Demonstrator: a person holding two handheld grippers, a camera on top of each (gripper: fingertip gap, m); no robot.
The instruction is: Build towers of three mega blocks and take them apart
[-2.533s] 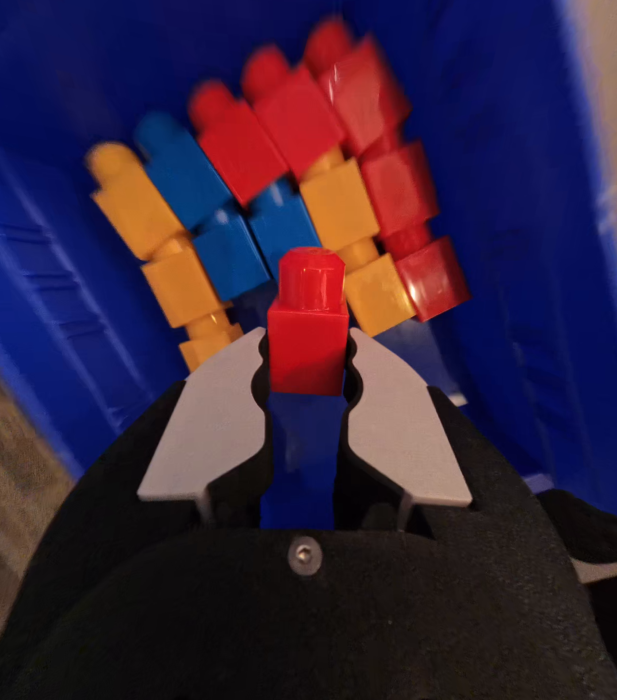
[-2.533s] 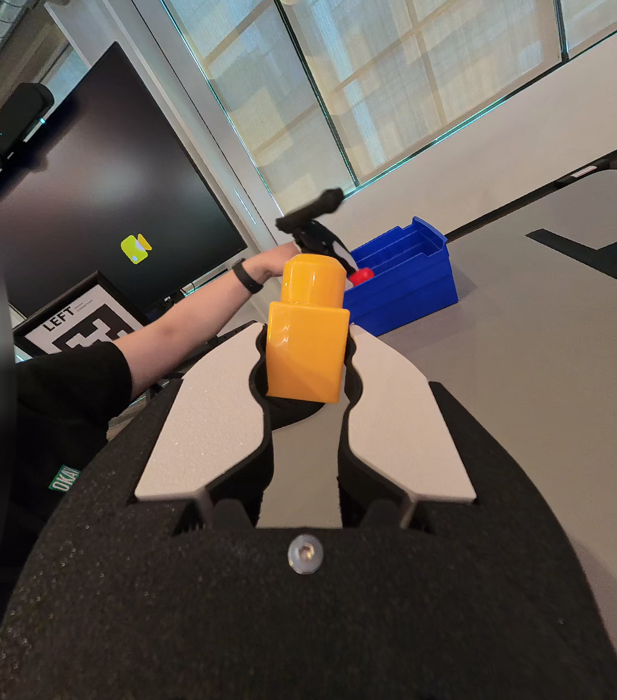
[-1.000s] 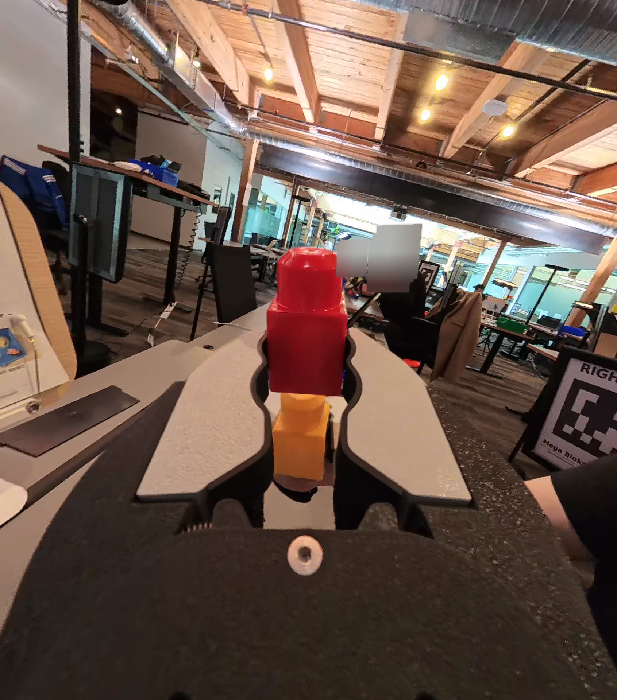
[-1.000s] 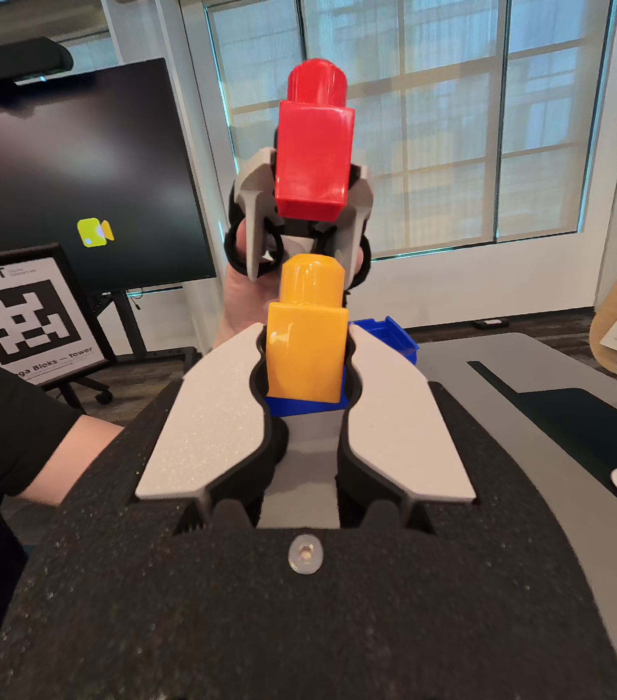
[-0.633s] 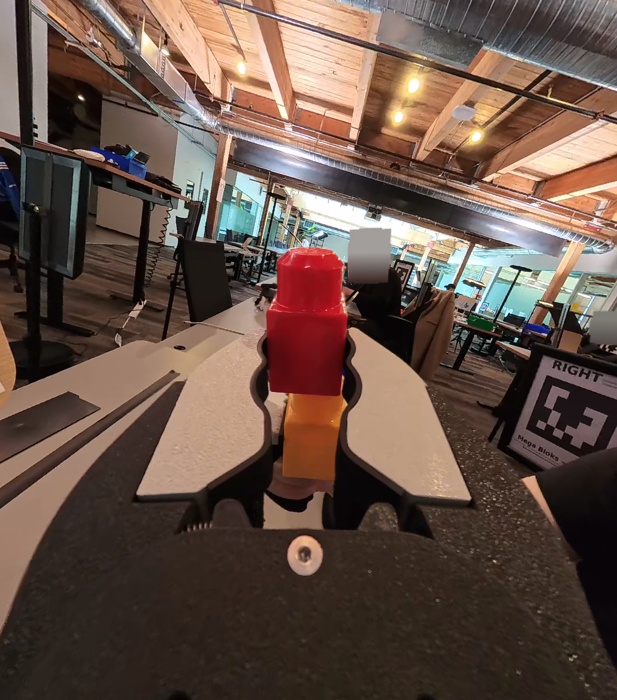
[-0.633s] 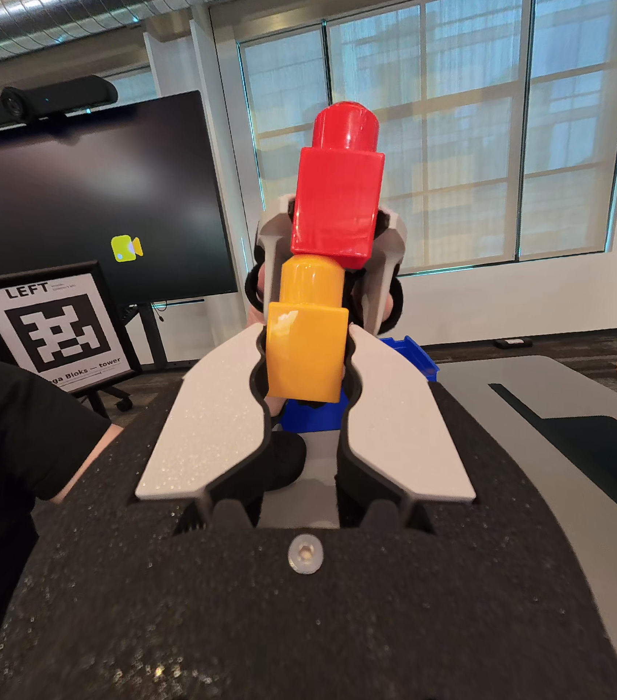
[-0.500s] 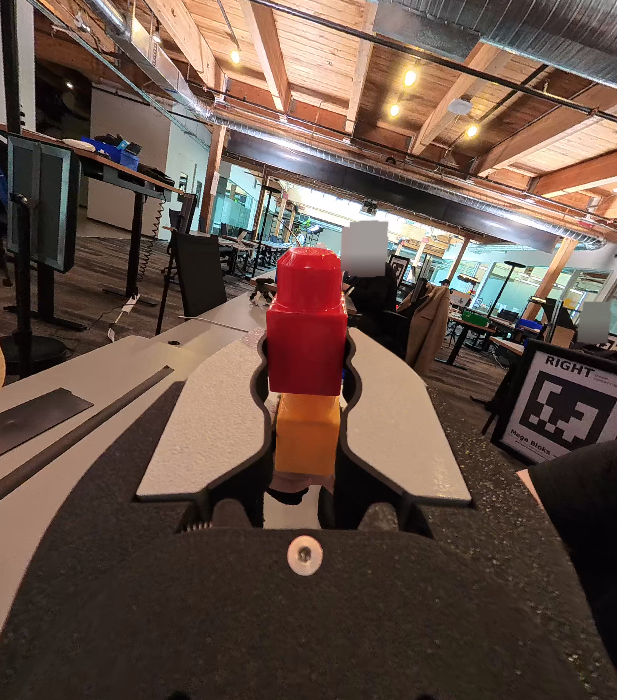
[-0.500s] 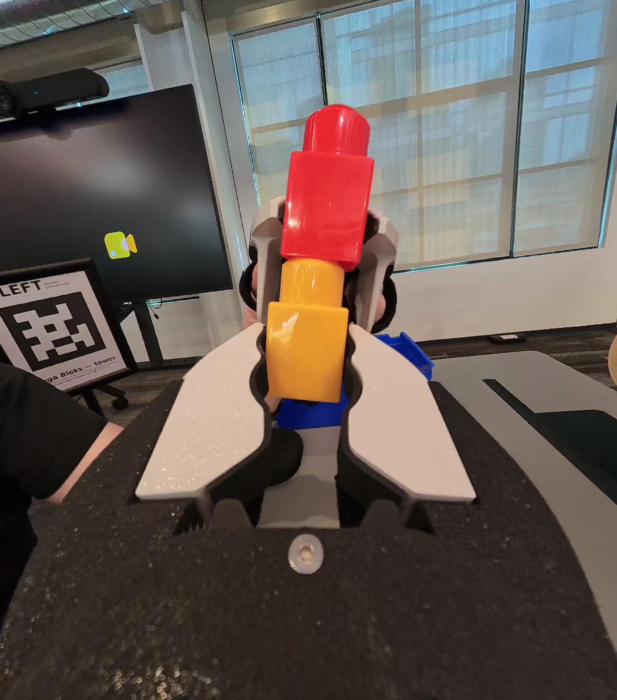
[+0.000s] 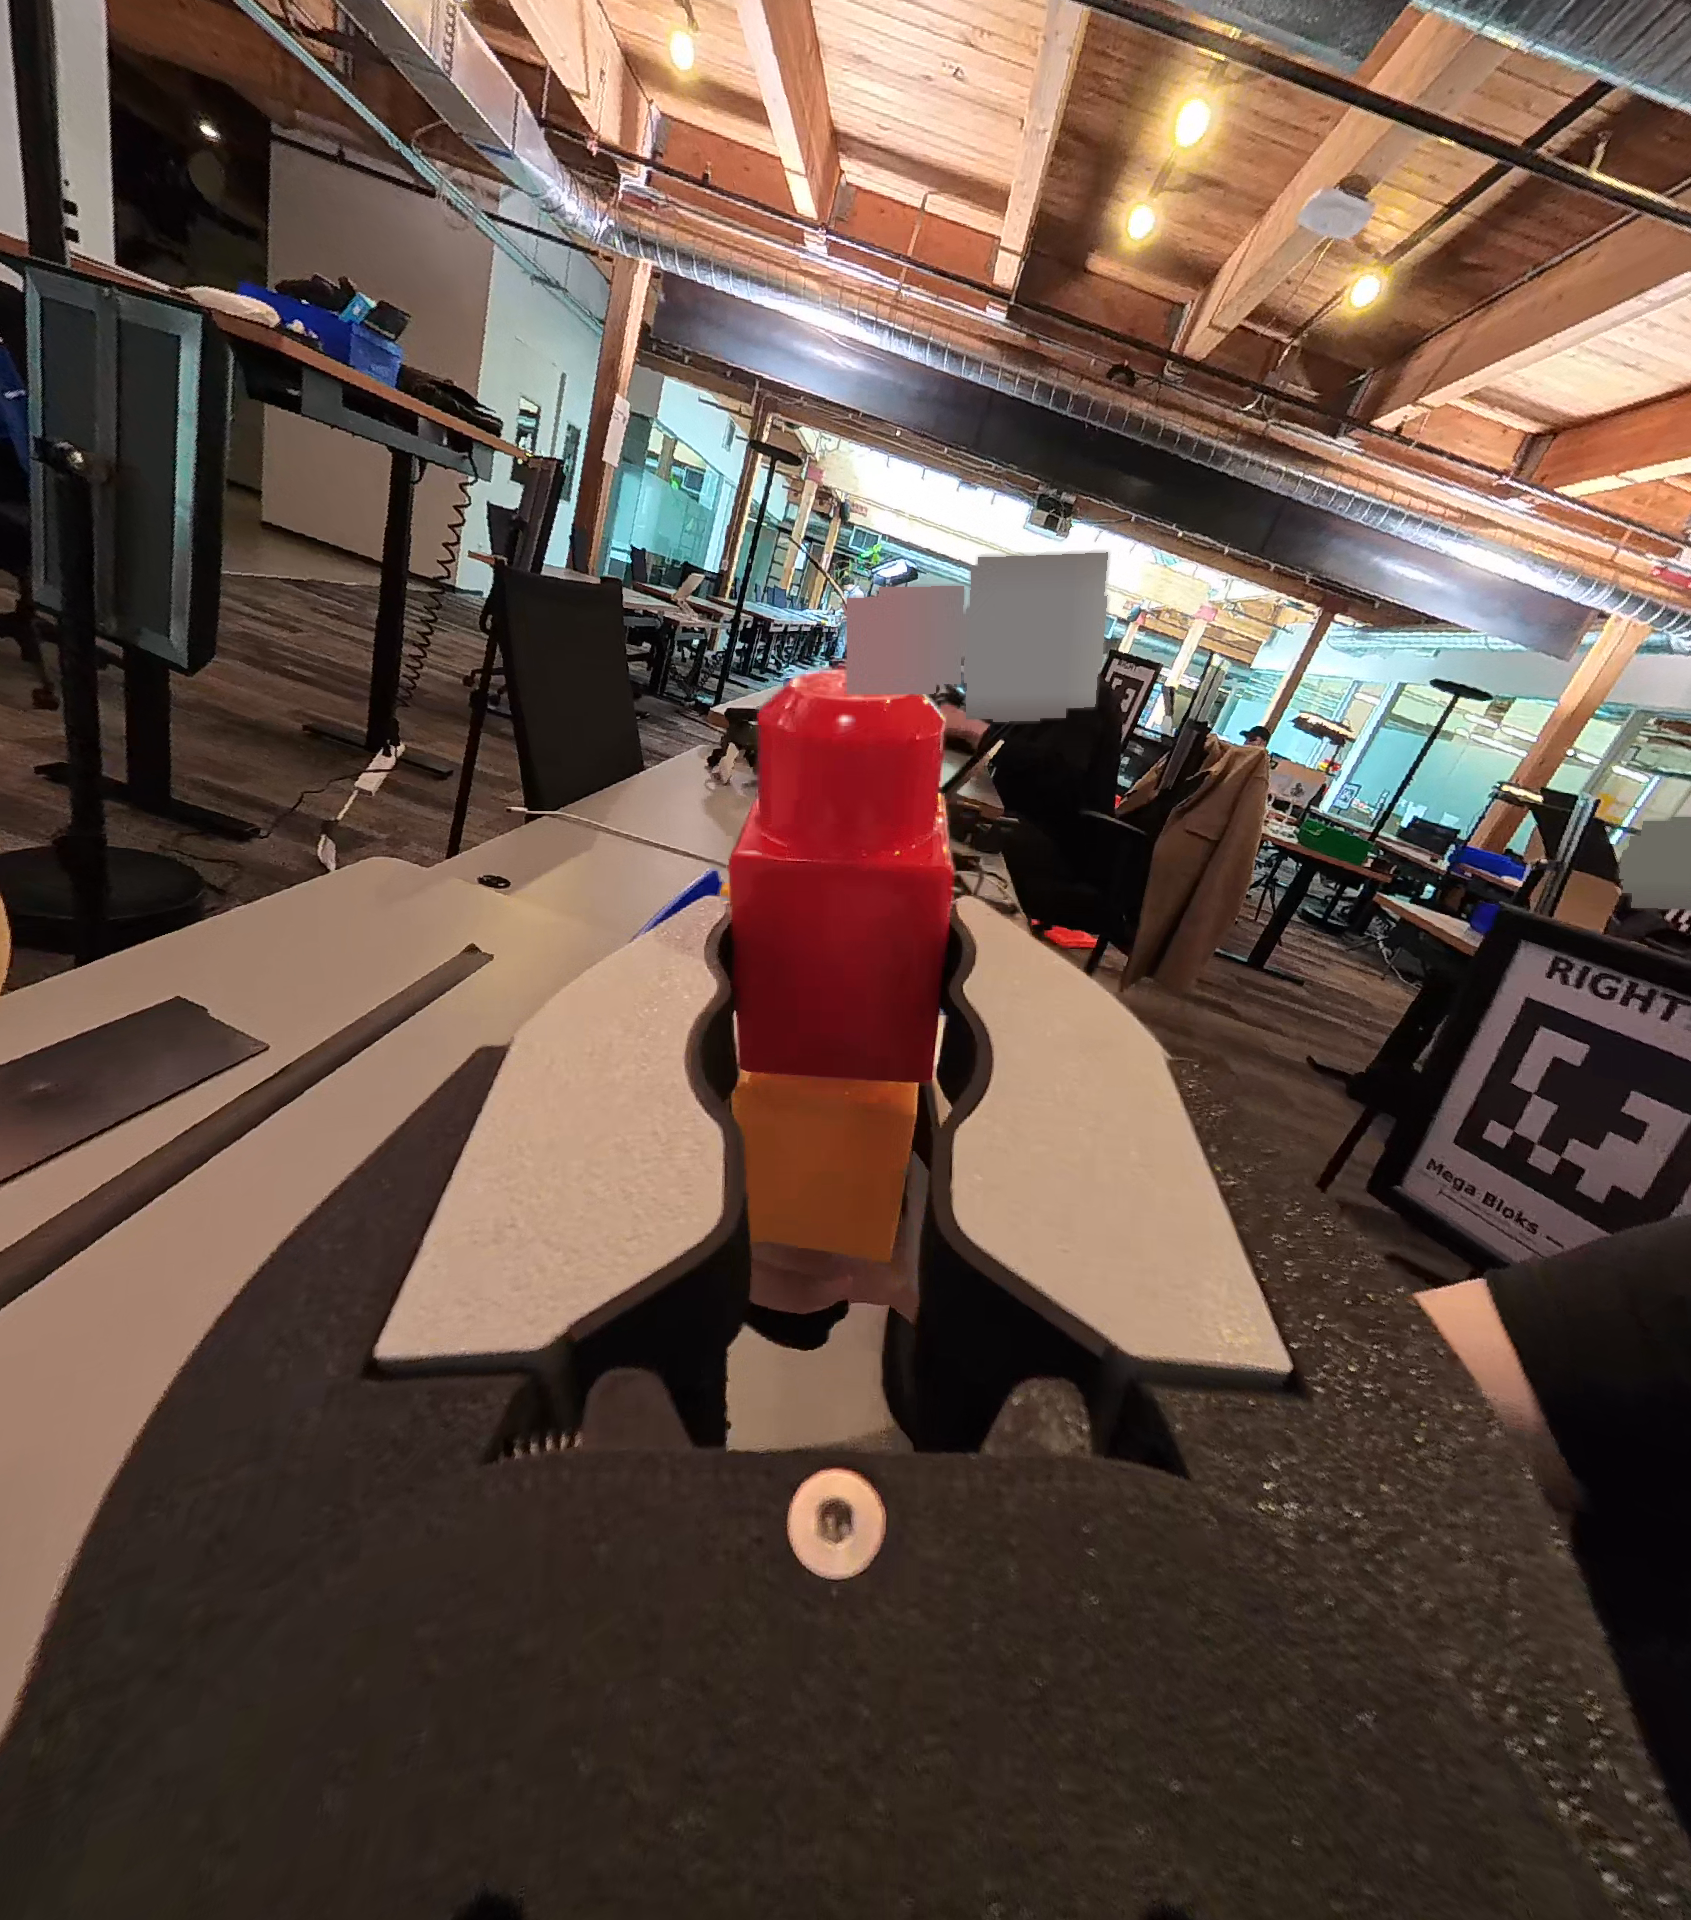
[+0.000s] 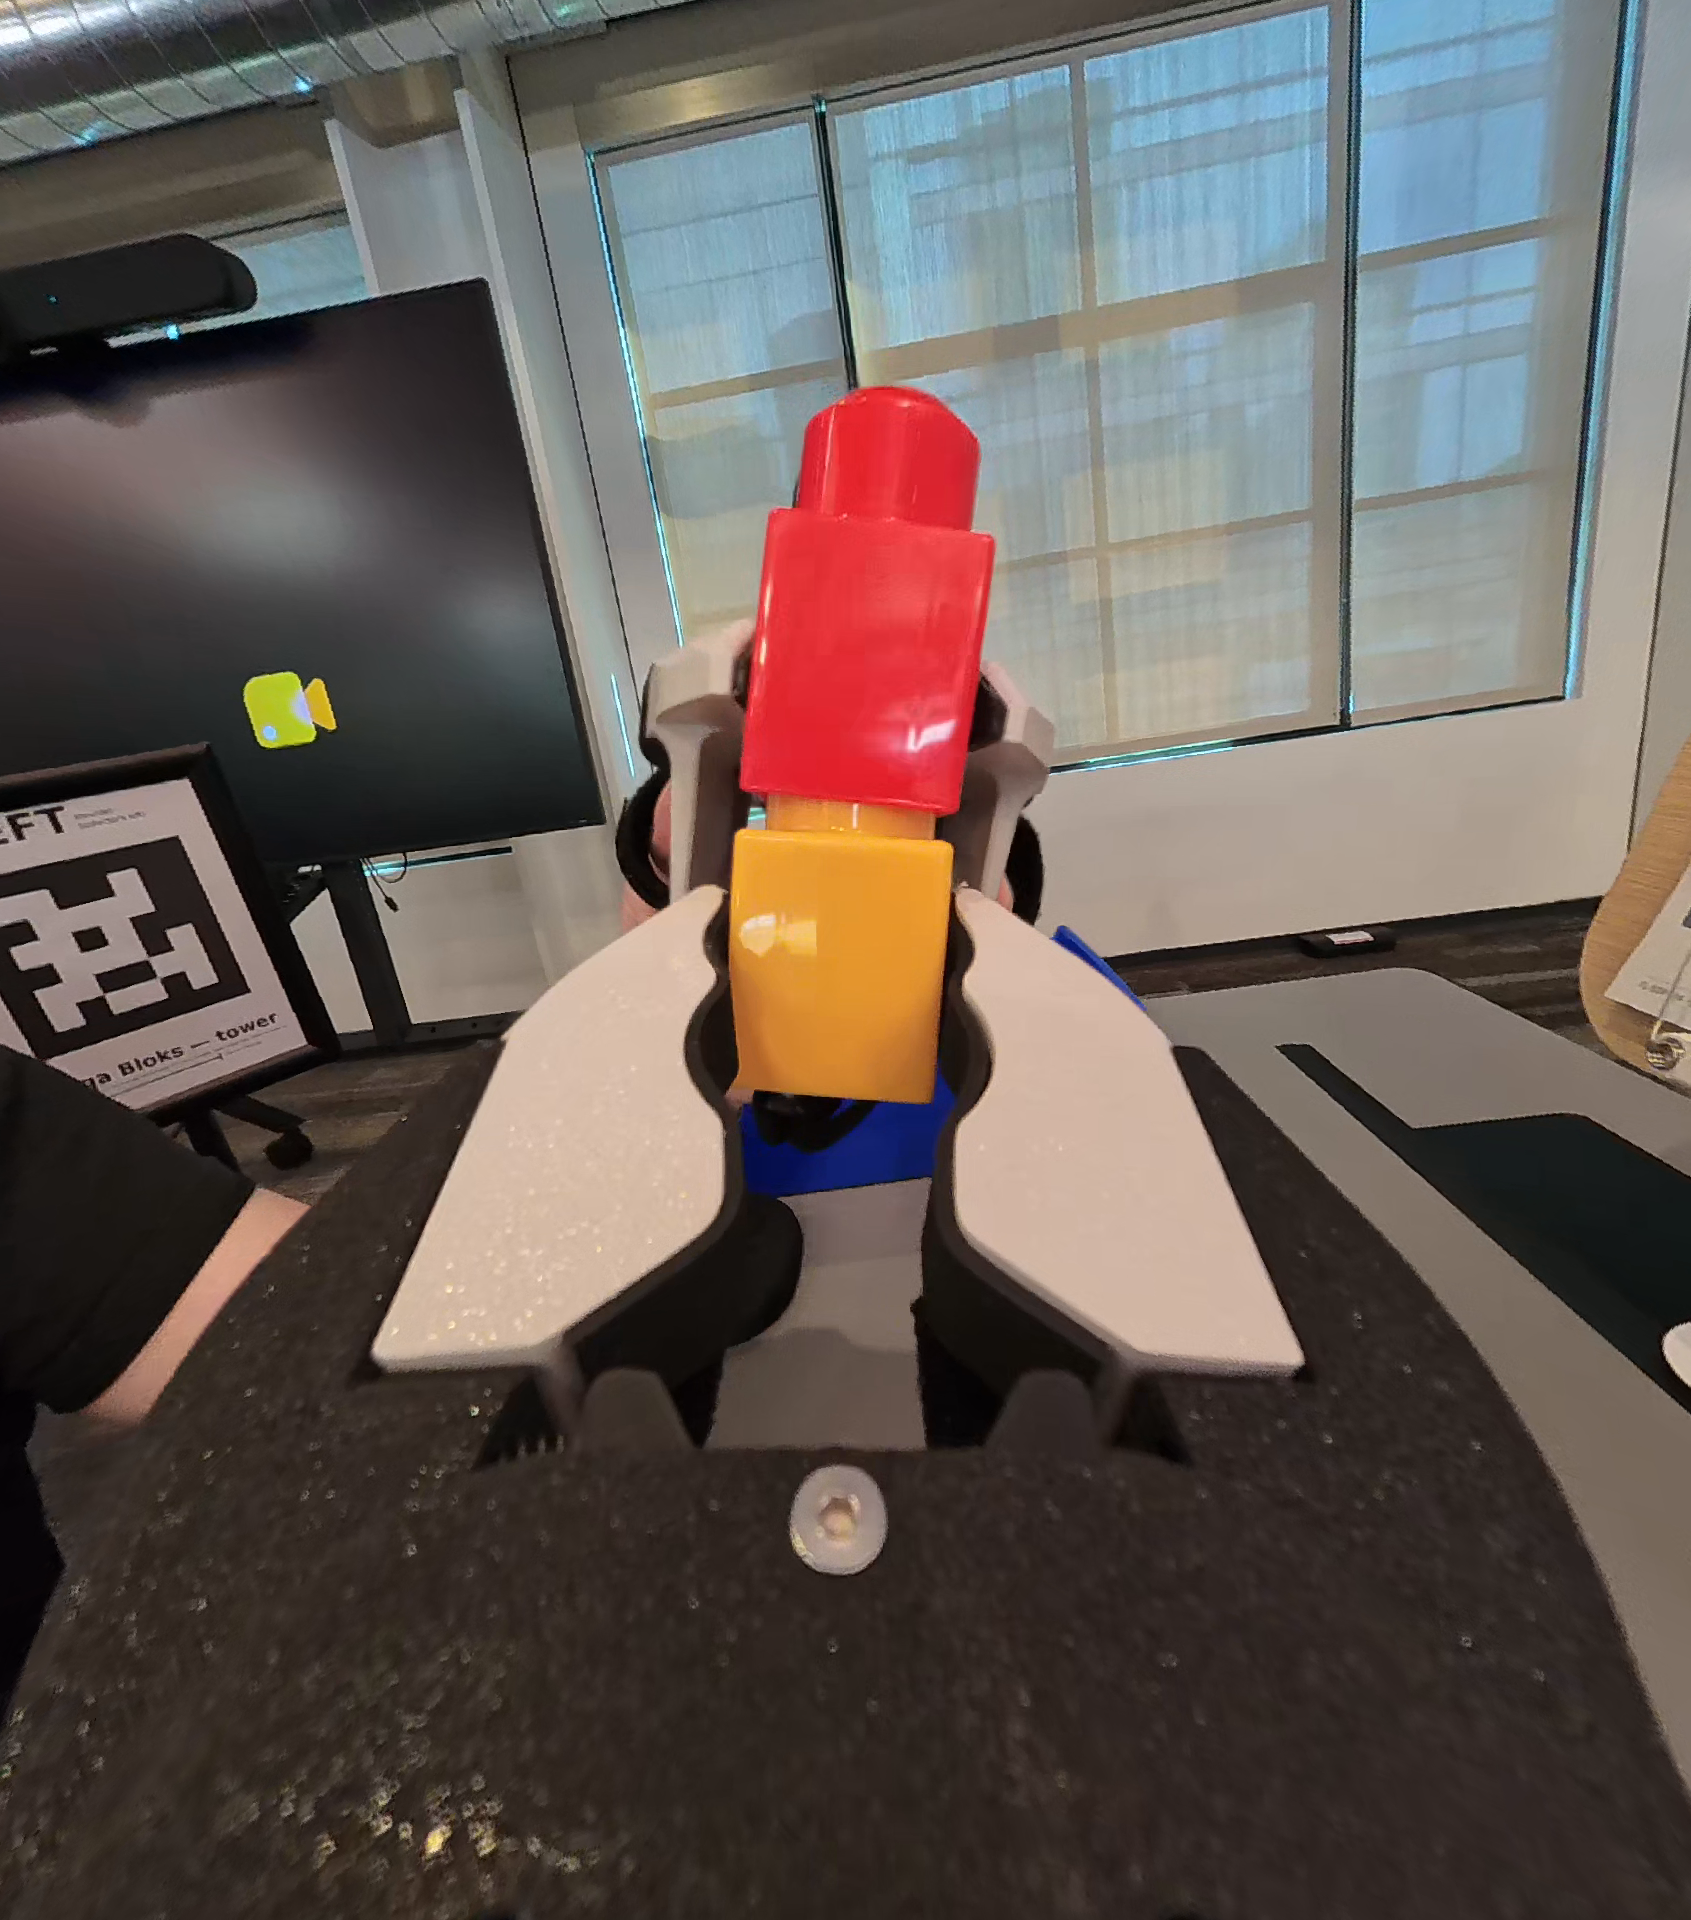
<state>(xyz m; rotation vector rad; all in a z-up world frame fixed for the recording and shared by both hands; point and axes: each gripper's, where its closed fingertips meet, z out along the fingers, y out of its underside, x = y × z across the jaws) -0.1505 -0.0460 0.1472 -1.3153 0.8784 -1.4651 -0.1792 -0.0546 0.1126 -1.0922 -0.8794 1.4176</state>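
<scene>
Above the grey table point(image 10: 1506, 1049), held in the air between the two tools, the glossy red plastic mega block point(image 10: 867, 665) now sits pressed onto the stud of the glossy yellow-orange plastic mega block point(image 10: 836, 966); half a second ago more of that yellow stud showed and the red piece leaned a little off line, and a second ago the two were fully apart. Now only a thin band of stud shows between them in the right wrist view, while the left wrist view shows the red block point(image 9: 841, 956) directly atop the yellow one point(image 9: 825, 1169) with no gap visible. The left gripper point(image 9: 841, 987) is clamped narrow on the red block's sides, and the right gripper point(image 10: 836, 987) is closed the same way on the yellow block. The change means two of the three levels are joined, though I judge the seat may want a last squeeze. A third block is needed; the blue plastic bin point(image 10: 846, 1148) showing behind the right tool's fingers is the likely source. One tool probably must let go first, so the joint has to hold by friction alone.
</scene>
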